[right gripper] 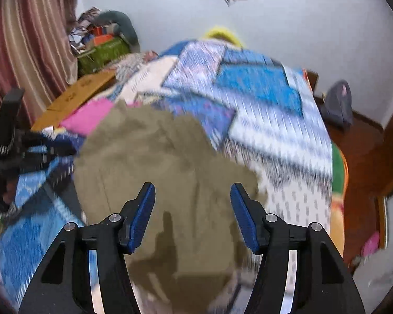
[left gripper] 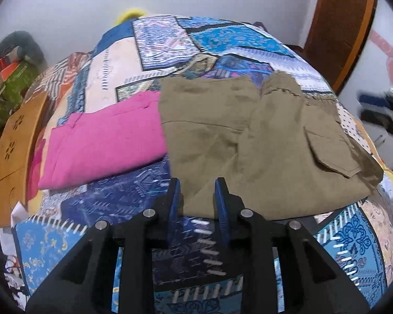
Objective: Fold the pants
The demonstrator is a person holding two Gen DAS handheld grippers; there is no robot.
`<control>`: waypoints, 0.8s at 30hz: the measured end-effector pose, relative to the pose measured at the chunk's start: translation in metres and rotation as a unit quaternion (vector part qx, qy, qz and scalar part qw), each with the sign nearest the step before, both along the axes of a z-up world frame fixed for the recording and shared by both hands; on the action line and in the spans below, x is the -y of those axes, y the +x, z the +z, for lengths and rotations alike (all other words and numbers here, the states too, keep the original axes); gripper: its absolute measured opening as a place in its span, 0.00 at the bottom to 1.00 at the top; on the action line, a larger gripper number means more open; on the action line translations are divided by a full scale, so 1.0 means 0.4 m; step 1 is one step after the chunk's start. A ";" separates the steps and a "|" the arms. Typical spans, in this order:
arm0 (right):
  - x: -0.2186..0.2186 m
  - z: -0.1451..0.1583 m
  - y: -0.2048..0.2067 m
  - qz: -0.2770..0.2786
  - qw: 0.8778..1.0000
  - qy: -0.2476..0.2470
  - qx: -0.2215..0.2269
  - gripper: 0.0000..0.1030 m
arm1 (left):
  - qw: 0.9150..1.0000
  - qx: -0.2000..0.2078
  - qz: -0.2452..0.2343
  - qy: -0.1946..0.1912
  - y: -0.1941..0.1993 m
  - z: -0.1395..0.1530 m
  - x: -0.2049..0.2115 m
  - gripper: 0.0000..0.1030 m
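Olive cargo pants (left gripper: 262, 141) lie partly folded on the patterned bedspread (left gripper: 118, 204), pocket flap at the right. They also fill the middle of the blurred right wrist view (right gripper: 170, 178). My left gripper (left gripper: 197, 185) is open with a narrow gap, hovering at the pants' near edge and holding nothing. My right gripper (right gripper: 192, 191) is wide open above the pants, empty. The right gripper shows at the right edge of the left wrist view (left gripper: 385, 112); the left gripper shows at the left of the right wrist view (right gripper: 26, 149).
Folded pink pants (left gripper: 104, 138) lie left of the olive pair. A wooden bed board (left gripper: 15, 141) runs along the left, with clutter (left gripper: 10, 78) behind. A wooden door frame (left gripper: 345, 26) and a dark bag (right gripper: 338, 104) stand at the right.
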State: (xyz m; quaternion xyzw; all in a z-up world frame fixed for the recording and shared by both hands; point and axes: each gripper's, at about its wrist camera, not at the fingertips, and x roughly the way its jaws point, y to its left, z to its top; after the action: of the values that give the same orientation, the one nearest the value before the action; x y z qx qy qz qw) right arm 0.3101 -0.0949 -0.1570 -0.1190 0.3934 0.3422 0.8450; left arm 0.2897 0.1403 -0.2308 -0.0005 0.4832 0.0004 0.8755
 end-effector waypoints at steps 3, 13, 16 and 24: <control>-0.082 -0.015 0.050 0.024 0.999 -0.018 0.009 0.58 | 1.000 -0.012 -0.009 0.007 0.010 -0.032 0.014 0.28; -0.207 -0.120 0.164 0.071 0.995 -0.056 -0.034 0.58 | 1.000 -0.014 -0.001 0.010 0.009 -0.087 -0.006 0.28; -0.207 -0.137 0.169 0.075 0.995 -0.052 -0.050 0.56 | 1.000 -0.007 0.002 0.025 0.008 -0.092 -0.004 0.28; -0.214 -0.144 0.124 0.079 0.993 -0.091 0.011 0.42 | 0.998 -0.007 0.041 0.042 0.009 -0.107 -0.031 0.28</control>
State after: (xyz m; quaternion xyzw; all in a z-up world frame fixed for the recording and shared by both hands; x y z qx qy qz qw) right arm 0.3599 -0.0095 -0.2146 -0.2299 0.4031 0.3691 0.8053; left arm 0.2934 0.1527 -0.2738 0.0167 0.4881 0.0567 0.8708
